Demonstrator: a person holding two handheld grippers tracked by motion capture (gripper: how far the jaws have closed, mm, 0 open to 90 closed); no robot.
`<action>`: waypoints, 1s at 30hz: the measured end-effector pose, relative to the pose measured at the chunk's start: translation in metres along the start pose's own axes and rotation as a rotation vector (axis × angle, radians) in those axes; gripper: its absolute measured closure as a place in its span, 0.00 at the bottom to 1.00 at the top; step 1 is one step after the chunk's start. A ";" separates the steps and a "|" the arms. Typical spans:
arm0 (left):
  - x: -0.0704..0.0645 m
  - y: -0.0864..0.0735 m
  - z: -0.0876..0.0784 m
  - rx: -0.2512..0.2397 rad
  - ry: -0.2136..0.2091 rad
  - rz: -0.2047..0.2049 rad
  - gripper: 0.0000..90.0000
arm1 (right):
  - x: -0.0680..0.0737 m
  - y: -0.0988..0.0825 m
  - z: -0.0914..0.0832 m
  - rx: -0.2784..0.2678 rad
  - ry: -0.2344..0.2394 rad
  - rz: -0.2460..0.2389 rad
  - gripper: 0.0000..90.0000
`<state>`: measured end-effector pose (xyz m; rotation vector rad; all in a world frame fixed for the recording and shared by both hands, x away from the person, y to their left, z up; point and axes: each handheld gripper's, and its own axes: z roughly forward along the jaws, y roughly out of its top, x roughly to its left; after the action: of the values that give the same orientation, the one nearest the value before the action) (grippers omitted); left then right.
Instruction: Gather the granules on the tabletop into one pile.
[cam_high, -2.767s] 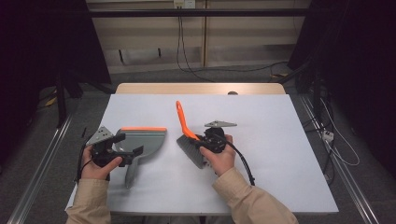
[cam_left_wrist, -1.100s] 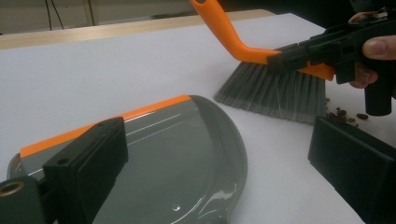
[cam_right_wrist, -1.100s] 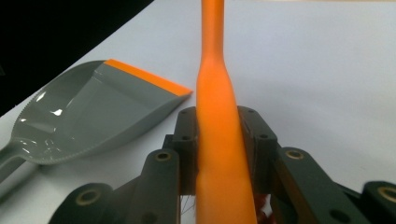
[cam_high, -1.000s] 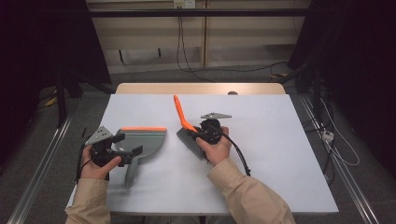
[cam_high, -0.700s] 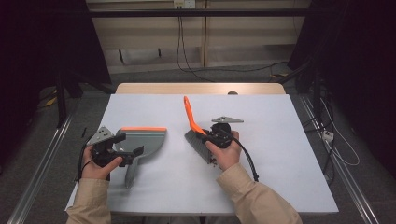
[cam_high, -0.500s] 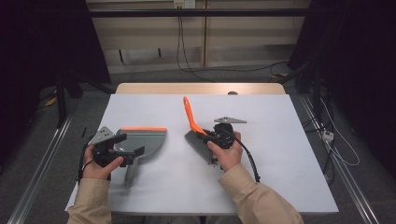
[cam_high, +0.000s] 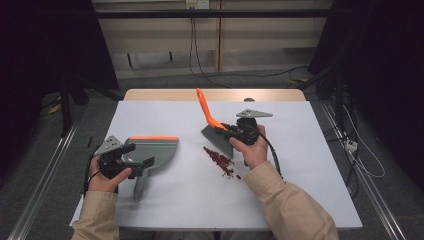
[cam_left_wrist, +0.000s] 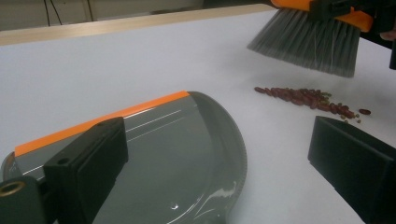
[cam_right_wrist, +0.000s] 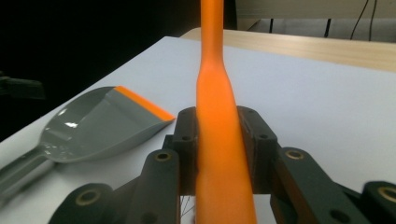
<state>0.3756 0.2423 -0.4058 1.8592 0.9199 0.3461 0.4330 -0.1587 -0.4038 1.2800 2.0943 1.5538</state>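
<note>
- While clamped tight on orange handle, right gripper (cam_high: 239, 133) sits centre-right of high view; brush (cam_high: 218, 134) raised, bristles off table (cam_high: 300, 165).
- In right gripper view: jaws pressed on brush handle (cam_right_wrist: 217, 140) both sides, handle running up frame centre.
- Red beans (cam_high: 220, 161) scattered just below brush, centre of frame, on tabletop.
- Left gripper (cam_high: 131, 159) lower left, jaws spread wide; in left gripper view, one pad over dustpan (cam_left_wrist: 187, 154), other off to the right, nothing pinched.
- Dustpan (cam_high: 150, 150) flat on table, orange lip toward frame top, well apart from beans.
</note>
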 end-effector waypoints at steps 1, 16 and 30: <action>0.000 0.000 0.000 -0.001 0.001 -0.001 0.05 | -0.005 0.002 0.000 0.001 0.000 -0.007 0.79; 0.002 -0.001 -0.001 -0.001 0.009 -0.009 0.05 | -0.035 -0.003 0.031 0.033 0.053 -0.205 0.79; 0.003 -0.001 -0.001 -0.002 0.016 -0.015 0.05 | -0.029 -0.009 0.043 0.095 0.118 -0.330 0.79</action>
<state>0.3759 0.2453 -0.4066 1.8499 0.9431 0.3529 0.4727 -0.1522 -0.4381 0.8293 2.3334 1.4295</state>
